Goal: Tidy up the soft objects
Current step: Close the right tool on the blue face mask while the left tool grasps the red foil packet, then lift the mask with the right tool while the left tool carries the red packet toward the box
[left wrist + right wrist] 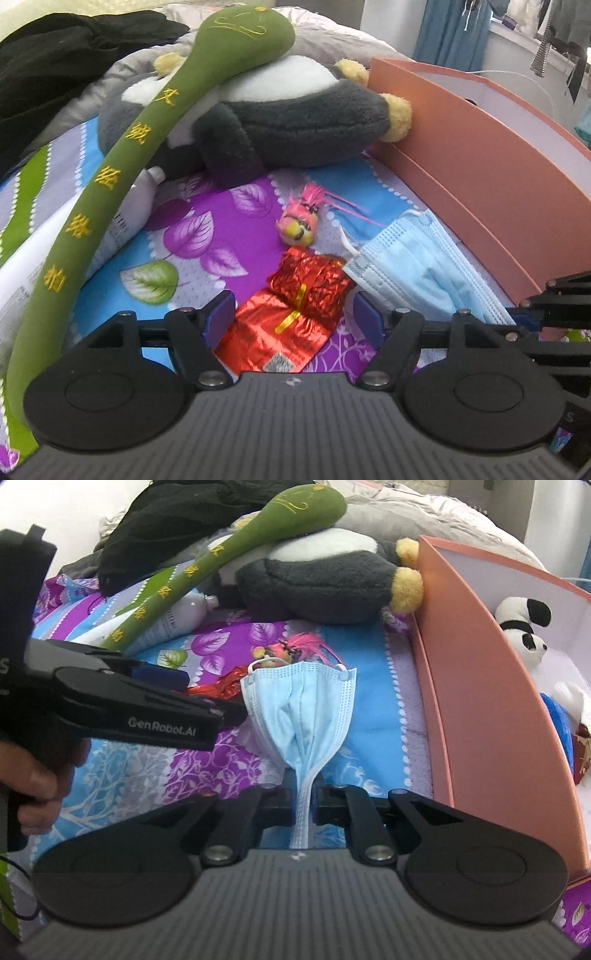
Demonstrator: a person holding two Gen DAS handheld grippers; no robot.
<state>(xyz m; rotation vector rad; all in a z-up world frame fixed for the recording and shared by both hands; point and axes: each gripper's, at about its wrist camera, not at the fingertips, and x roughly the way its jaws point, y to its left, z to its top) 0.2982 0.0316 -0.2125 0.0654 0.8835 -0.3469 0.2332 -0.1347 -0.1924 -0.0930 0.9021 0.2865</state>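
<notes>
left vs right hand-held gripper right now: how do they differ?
Left hand-held gripper: jaws stand open, straddling the crinkled red foil packet with the gold band, pads not pressing it. Right hand-held gripper: jaws shut on the pleated light-blue face mask, its near end bunched between them. The packet lies flat on the floral bedsheet; the mask fans out from the pinch. Both point down at the bed beside the orange box.
</notes>
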